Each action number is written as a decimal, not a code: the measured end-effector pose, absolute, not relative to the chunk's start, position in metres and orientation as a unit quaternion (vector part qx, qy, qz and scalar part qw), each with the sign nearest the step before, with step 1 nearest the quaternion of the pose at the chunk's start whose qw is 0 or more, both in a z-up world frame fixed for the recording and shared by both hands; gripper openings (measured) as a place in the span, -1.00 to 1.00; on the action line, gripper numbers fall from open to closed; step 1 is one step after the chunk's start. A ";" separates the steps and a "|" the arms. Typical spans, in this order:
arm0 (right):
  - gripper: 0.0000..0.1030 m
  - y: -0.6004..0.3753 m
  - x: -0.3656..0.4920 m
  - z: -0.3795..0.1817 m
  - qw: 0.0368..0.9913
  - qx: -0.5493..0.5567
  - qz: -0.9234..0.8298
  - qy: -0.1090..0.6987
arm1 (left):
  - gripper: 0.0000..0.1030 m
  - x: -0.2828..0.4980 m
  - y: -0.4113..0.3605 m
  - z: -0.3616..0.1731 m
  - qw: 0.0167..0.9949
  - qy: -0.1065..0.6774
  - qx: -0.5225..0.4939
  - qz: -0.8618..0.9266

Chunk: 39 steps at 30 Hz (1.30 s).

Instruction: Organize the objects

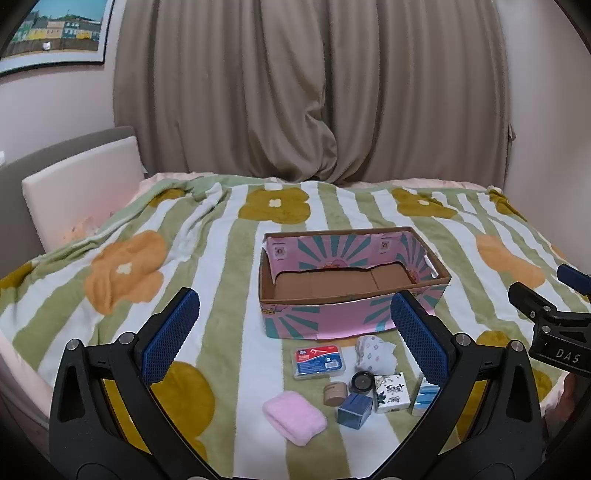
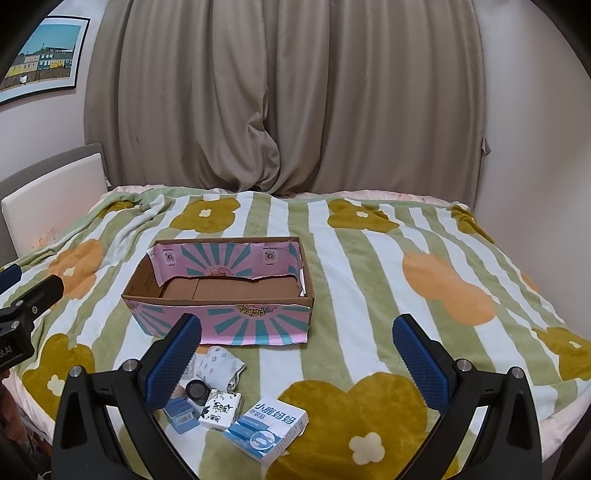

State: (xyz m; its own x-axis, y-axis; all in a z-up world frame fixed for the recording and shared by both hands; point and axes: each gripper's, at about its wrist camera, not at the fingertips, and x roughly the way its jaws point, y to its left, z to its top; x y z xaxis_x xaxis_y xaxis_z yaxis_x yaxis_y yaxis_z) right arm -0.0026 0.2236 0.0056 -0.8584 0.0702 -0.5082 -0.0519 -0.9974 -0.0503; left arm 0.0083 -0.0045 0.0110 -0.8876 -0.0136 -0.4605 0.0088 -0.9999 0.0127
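An open pink and teal cardboard box (image 1: 354, 291) (image 2: 221, 295) sits on the bed with nothing in it. In front of it lie small items: a red and blue plastic case (image 1: 319, 362), a patterned cloth bundle (image 1: 375, 352) (image 2: 219, 363), a pink folded cloth (image 1: 294, 417), a tan round tub (image 1: 335, 393), a black round jar (image 1: 362, 381) (image 2: 197, 390), a dark blue box (image 1: 354, 409) (image 2: 181, 412), a white patterned packet (image 1: 392, 392) (image 2: 221, 406) and a white and blue carton (image 2: 267, 428) (image 1: 426, 398). My left gripper (image 1: 295, 332) and right gripper (image 2: 297, 354) hover above them, both open and holding nothing.
A striped flower blanket (image 1: 221, 258) (image 2: 369, 295) covers the bed. Brown curtains (image 1: 314, 92) hang behind it, a padded headboard (image 1: 81, 184) stands at the left, and a framed picture (image 1: 55, 33) is on the wall.
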 end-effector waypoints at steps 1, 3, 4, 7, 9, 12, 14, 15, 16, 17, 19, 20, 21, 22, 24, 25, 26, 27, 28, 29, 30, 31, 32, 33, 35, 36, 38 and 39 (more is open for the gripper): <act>0.99 0.223 -0.003 0.005 0.032 -0.264 0.964 -0.017 | 1.00 0.009 -0.004 0.011 0.006 -0.005 0.237 -0.972; 0.99 0.225 -0.002 0.005 0.030 -0.264 0.964 -0.012 | 1.00 0.009 -0.005 0.011 0.006 -0.003 0.237 -0.972; 0.99 0.225 -0.002 0.005 0.028 -0.264 0.964 -0.011 | 1.00 0.009 -0.004 0.011 0.006 -0.003 0.237 -0.972; 0.99 0.225 -0.003 0.005 0.028 -0.264 0.964 -0.011 | 1.00 0.009 -0.006 0.009 0.006 0.003 0.239 -0.971; 0.99 0.225 -0.003 0.005 0.028 -0.265 0.964 -0.013 | 1.00 0.009 -0.007 0.008 0.005 0.005 0.240 -0.971; 0.99 0.224 -0.003 0.004 0.027 -0.266 0.964 -0.015 | 1.00 0.010 -0.008 0.007 0.007 0.006 0.240 -0.971; 0.99 0.223 -0.003 0.004 0.028 -0.265 0.964 -0.015 | 1.00 0.009 -0.010 0.006 0.007 0.008 0.241 -0.970; 0.99 0.223 -0.003 0.004 0.028 -0.264 0.964 -0.014 | 1.00 0.010 -0.010 0.006 0.007 0.010 0.241 -0.970; 0.99 0.224 -0.003 0.004 0.028 -0.263 0.964 -0.012 | 1.00 0.009 -0.011 0.006 0.008 0.010 0.242 -0.970; 0.99 0.223 -0.003 0.004 0.028 -0.263 0.964 -0.011 | 1.00 0.009 -0.012 0.006 0.008 0.011 0.242 -0.970; 0.99 0.223 -0.003 0.004 0.027 -0.262 0.965 -0.010 | 1.00 0.008 -0.012 0.006 0.010 0.011 0.243 -0.970; 0.99 0.222 -0.003 0.004 0.027 -0.262 0.965 -0.010 | 1.00 0.007 -0.013 0.005 0.010 0.012 0.244 -0.970; 0.99 0.222 -0.004 0.004 0.026 -0.262 0.965 -0.010 | 1.00 0.007 -0.013 0.005 0.010 0.014 0.245 -0.969; 0.99 0.223 -0.003 0.004 0.026 -0.262 0.965 -0.010 | 1.00 0.006 -0.014 0.005 0.009 0.015 0.246 -0.969; 0.99 0.223 -0.003 0.004 0.025 -0.263 0.965 -0.010 | 1.00 0.006 -0.015 0.004 0.007 0.017 0.248 -0.969; 0.99 0.223 -0.003 0.003 0.025 -0.263 0.965 -0.010 | 0.99 0.005 -0.015 0.004 0.006 0.017 0.249 -0.968; 0.99 0.222 -0.003 0.003 0.025 -0.263 0.964 -0.010 | 0.99 0.005 -0.016 0.004 0.005 0.017 0.250 -0.968; 0.99 0.222 -0.003 0.003 0.024 -0.263 0.964 -0.010 | 1.00 0.005 -0.017 0.003 0.004 0.018 0.251 -0.968; 0.99 0.222 -0.003 0.004 0.024 -0.263 0.964 -0.010 | 1.00 0.005 -0.017 0.003 0.002 0.020 0.251 -0.968; 0.99 0.222 -0.003 0.004 0.025 -0.263 0.964 -0.010 | 0.99 0.005 -0.018 0.003 0.001 0.021 0.251 -0.968; 0.99 0.222 -0.003 0.004 0.025 -0.262 0.965 -0.010 | 0.99 0.005 -0.018 0.003 0.000 0.022 0.252 -0.968; 0.99 0.222 -0.003 0.004 0.024 -0.262 0.965 -0.010 | 0.99 0.005 -0.019 0.003 0.000 0.023 0.252 -0.968; 0.99 0.221 -0.003 0.004 0.024 -0.262 0.965 -0.010 | 1.00 0.005 -0.019 0.003 0.001 0.022 0.252 -0.968; 0.99 0.221 -0.003 0.004 0.024 -0.262 0.965 -0.010 | 1.00 0.005 -0.019 0.003 0.000 0.021 0.251 -0.968; 0.99 0.221 -0.003 0.004 0.024 -0.262 0.965 -0.010 | 0.99 0.007 -0.018 0.003 -0.003 0.016 0.246 -0.969; 0.99 0.221 -0.003 0.004 0.024 -0.262 0.965 -0.011 | 0.99 0.008 -0.018 0.004 -0.004 0.012 0.243 -0.970; 0.99 0.220 -0.003 0.004 0.024 -0.261 0.965 -0.011 | 1.00 0.009 -0.016 0.005 -0.007 0.006 0.239 -0.971; 0.99 0.219 -0.003 0.004 0.025 -0.261 0.965 -0.011 | 0.99 0.010 -0.015 0.005 -0.008 0.003 0.237 -0.971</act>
State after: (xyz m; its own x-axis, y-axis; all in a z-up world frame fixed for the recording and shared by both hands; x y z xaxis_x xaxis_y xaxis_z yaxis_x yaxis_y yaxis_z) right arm -0.0027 0.2193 0.0041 -0.8631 0.0532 -0.5023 -0.0415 -0.9985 -0.0343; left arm 0.0096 -0.0147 0.0054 -0.8873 0.0170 -0.4608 -0.0142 -0.9999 -0.0095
